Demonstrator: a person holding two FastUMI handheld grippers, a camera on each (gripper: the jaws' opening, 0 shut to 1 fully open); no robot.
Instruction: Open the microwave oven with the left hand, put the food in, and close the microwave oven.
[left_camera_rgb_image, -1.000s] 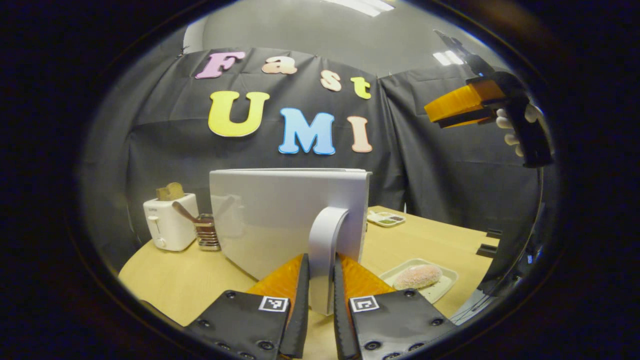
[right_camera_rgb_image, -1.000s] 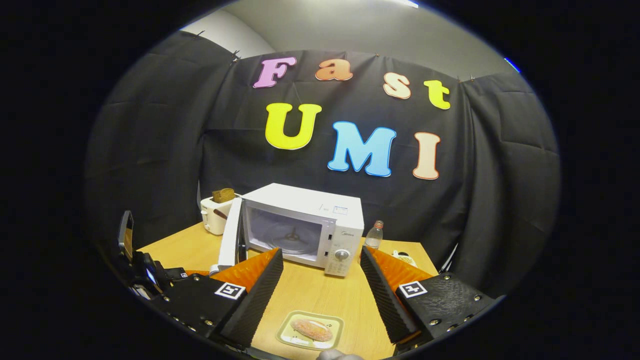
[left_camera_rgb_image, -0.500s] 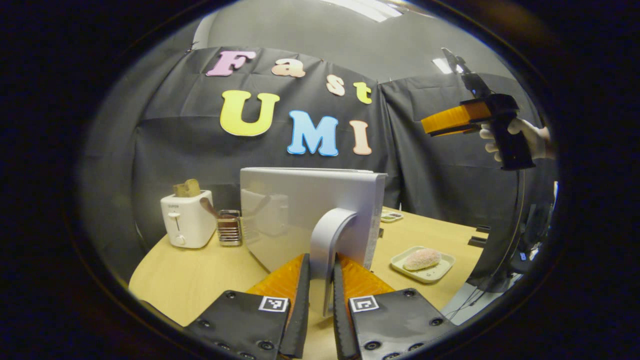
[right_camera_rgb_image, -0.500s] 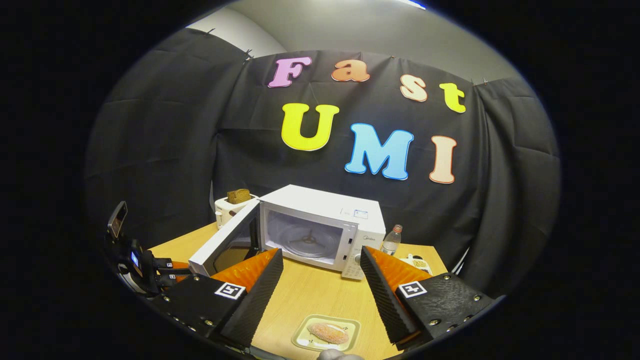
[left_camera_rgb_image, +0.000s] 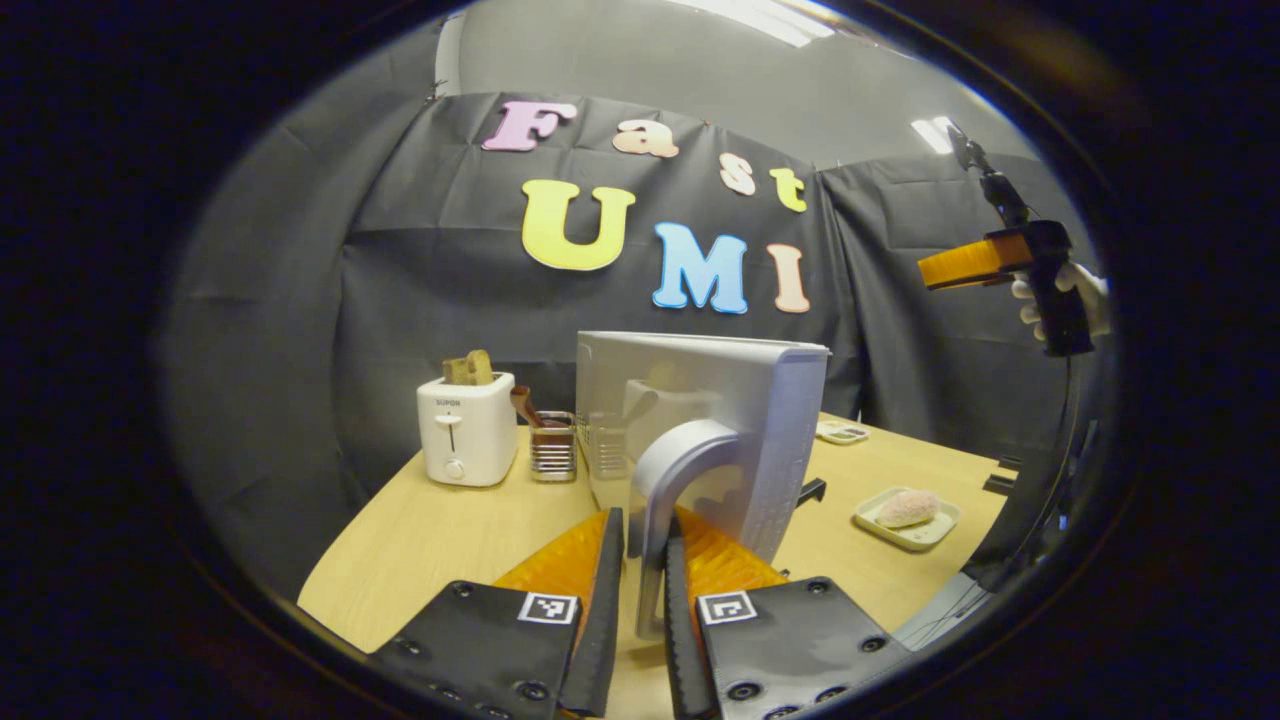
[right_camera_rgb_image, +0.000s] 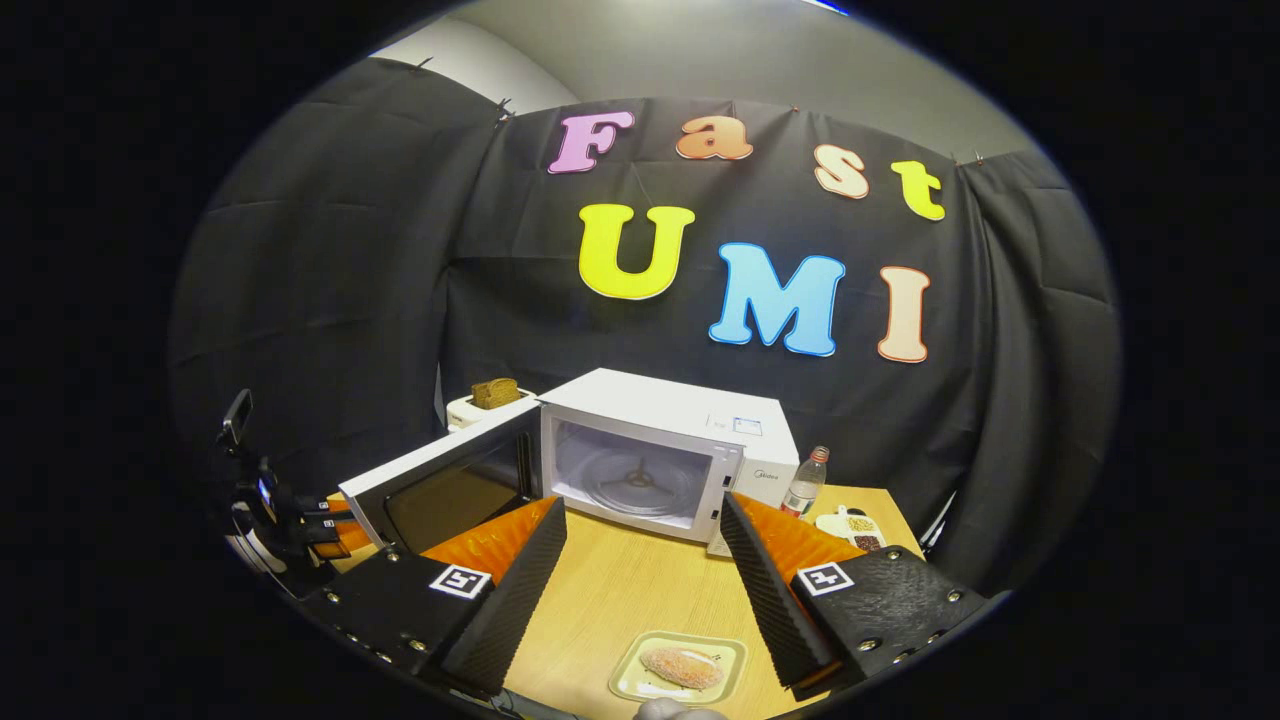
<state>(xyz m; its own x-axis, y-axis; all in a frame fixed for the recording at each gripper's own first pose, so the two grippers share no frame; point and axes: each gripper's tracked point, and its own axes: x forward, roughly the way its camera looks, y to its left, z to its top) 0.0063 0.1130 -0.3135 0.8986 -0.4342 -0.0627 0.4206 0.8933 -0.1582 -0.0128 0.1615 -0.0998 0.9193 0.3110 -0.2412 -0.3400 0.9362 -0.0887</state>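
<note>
The microwave oven (right_camera_rgb_image: 668, 455) is sitting near the back of the wooden table (right_camera_rgb_image: 610, 610), in front of the black cloth wall. Its door (right_camera_rgb_image: 440, 485) is standing wide open, swinging out to the side, and the round glass plate (right_camera_rgb_image: 635, 478) inside is showing. In the left gripper view, the door (left_camera_rgb_image: 720, 420) is facing the camera with its grey curved handle (left_camera_rgb_image: 672, 500) sticking out. The left gripper (left_camera_rgb_image: 640, 590) is squeezing that handle, with both orange fingers (left_camera_rgb_image: 575, 555) pressing on it, one on each side, so the tongs are narrow and holding the handle. The food (right_camera_rgb_image: 682, 667) is lying on a small pale tray (right_camera_rgb_image: 730, 650) at the front of the table, well apart from the oven. In the left gripper view the food (left_camera_rgb_image: 906, 508) is sitting off to the side of the door. The right gripper (right_camera_rgb_image: 642, 590) is hanging above the table with its tongs wide and nothing between them, and the tray is showing low down in the gap. In the left gripper view that right gripper (left_camera_rgb_image: 985, 262) is floating high up, with a gloved hand (left_camera_rgb_image: 1070, 295) holding it. A white toaster (left_camera_rgb_image: 467, 428) with bread in it is standing behind the door, just beside a small metal rack (left_camera_rgb_image: 552, 450). A bottle (right_camera_rgb_image: 806, 482) is standing next to the oven, and a little dish (right_camera_rgb_image: 850, 525) is lying near it.
</note>
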